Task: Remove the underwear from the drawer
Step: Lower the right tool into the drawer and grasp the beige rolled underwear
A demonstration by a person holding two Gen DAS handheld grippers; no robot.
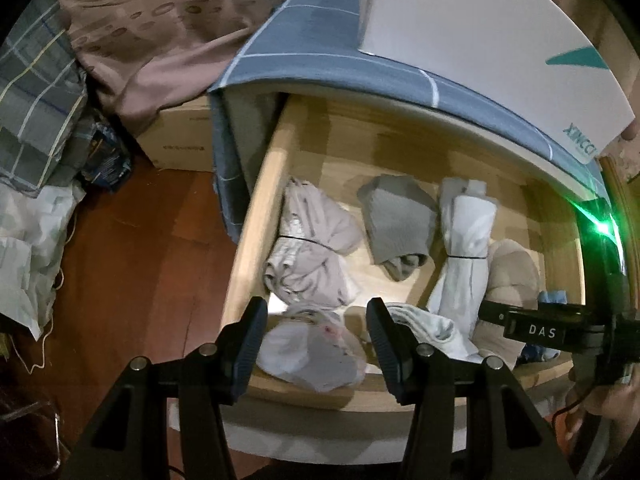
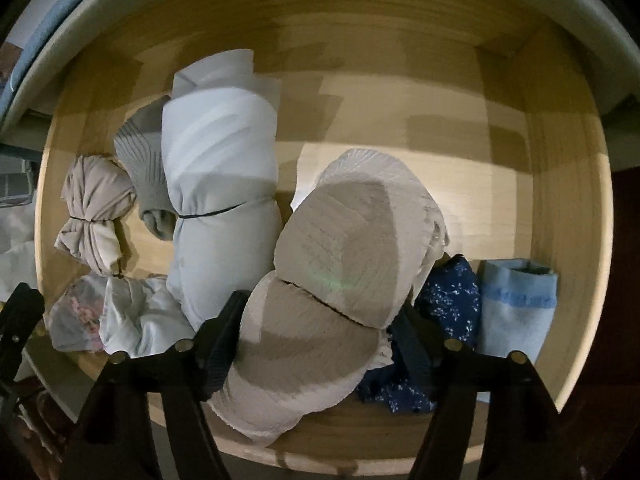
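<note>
The open drawer (image 2: 560, 184) holds rolled underwear. The right gripper (image 2: 316, 340) has its fingers apart around the beige bundle (image 2: 340, 264), at 6 o'clock in the drawer. The left gripper (image 1: 316, 332) hovers with fingers apart over a white bundle (image 1: 308, 352) at the front edge.

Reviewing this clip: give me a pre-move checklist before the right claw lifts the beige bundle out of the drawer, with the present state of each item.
1. Drawer pulled open, contents reachable: ok.
2. Right claw straddles the beige bundle, one finger on each side: ok.
3. Right claw closed firmly on the bundle: cannot tell; fingers look spread, contact unclear.
4. Bundle tied together by its dark band: ok.
5. Neighbours clear of the grip: not ok; the navy floral cloth lies against the right finger.
6. Left claw open, holding nothing, away from the beige bundle: ok.
</note>
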